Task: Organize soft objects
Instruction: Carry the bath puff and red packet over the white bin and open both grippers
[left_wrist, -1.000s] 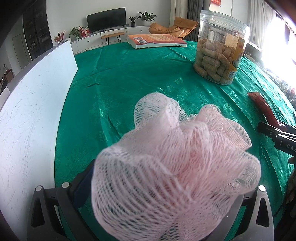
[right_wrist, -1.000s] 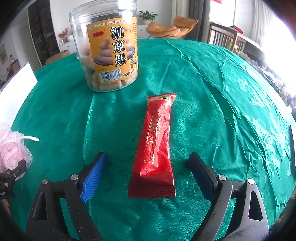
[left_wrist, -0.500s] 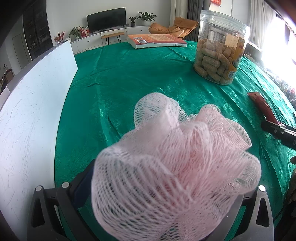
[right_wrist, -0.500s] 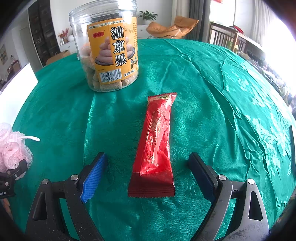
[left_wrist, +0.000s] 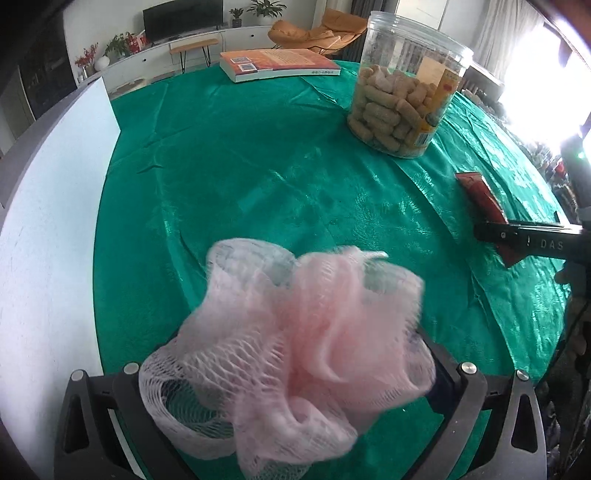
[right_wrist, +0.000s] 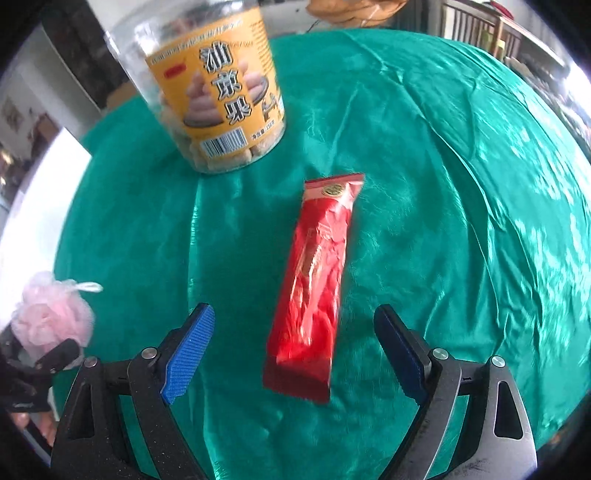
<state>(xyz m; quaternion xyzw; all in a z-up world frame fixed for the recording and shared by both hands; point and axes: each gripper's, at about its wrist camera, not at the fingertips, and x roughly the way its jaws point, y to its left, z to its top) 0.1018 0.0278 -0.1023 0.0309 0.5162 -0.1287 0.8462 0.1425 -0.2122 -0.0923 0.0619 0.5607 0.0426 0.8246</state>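
Left gripper (left_wrist: 295, 373) grasps the pink bath pouf (left_wrist: 295, 343).
Right gripper (right_wrist: 295, 350) fingers spread wide around the red snack packet (right_wrist: 314, 280); next, squeeze gently.

Left wrist view low over green tablecloth (left_wrist: 258, 166), facing snack jar (left_wrist: 402, 92), right wrist view closer, both share jar, red packet (right_wrist: 314, 280).

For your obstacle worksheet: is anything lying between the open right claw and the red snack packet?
Nothing visible: the red packet lies on the green cloth, its near end between the open right claw fingers.

Bright window (left_wrist: 532, 66) — TV (left_wrist: 183, 15), orange armchair (left_wrist: 314, 31) behind
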